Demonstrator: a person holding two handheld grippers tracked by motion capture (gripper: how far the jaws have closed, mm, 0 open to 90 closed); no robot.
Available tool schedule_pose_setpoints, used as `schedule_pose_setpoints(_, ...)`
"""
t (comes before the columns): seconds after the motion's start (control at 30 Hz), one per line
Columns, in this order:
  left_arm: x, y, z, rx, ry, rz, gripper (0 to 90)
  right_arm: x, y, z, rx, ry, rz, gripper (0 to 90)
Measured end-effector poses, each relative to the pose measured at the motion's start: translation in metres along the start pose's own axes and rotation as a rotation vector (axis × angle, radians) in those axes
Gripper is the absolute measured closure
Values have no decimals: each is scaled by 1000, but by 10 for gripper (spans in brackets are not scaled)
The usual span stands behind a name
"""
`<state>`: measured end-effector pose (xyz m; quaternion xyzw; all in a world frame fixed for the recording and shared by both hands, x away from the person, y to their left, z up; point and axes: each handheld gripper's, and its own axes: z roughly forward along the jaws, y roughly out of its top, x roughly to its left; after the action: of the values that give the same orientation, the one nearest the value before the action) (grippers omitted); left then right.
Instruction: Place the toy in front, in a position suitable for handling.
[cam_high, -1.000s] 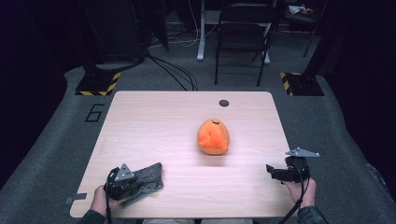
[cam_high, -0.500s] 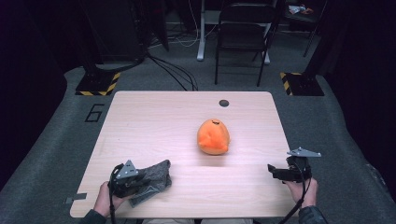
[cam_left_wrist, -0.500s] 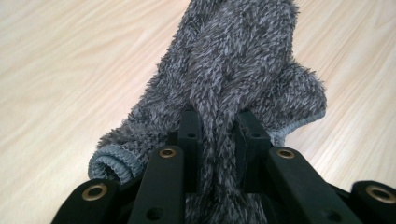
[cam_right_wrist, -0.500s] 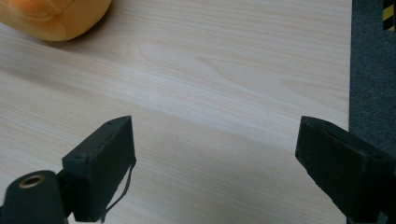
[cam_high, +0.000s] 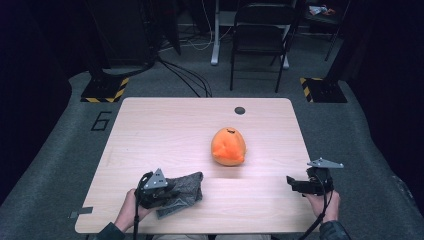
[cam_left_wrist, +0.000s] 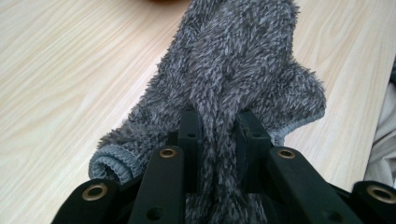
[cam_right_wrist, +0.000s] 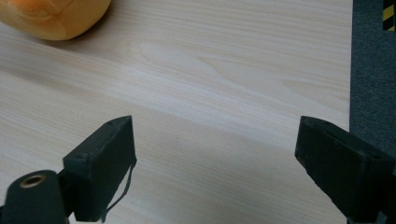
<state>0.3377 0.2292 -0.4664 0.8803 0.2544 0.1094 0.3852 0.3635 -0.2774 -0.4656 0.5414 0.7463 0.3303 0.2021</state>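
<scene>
Near the table's front edge, my left gripper (cam_high: 172, 192) pinches the fuzzy grey cloth (cam_left_wrist: 233, 84), carrying it toward the round orange plush (cam_high: 228, 146). My right gripper (cam_right_wrist: 215, 163) waits, jaws wide and empty. Next, probably: drape accurately.

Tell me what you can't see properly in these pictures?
- Cloth: its near end is hidden behind the left gripper in the left gripper view, and partly under that gripper in the high view.
- Orange toy: cut off by the top edge in the right gripper view.
- Dark round spot on the table: too small to identify, high view.
</scene>
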Motion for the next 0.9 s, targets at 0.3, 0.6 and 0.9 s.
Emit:
schedule_pose_setpoints(0.3, -8, 22, 18, 0, -50, 51, 750, 0, -1, 2, 3, 5, -1, 113)
schedule_pose_setpoints(0.6, -16, 41, 37, 2, -98, 88, 749, 0, -1, 2, 6, 1, -6, 114)
schedule_pose_setpoints(0.9, -22, 58, 58, -1, -139, 113, 749, 0, -1, 2, 6, 0, -6, 115)
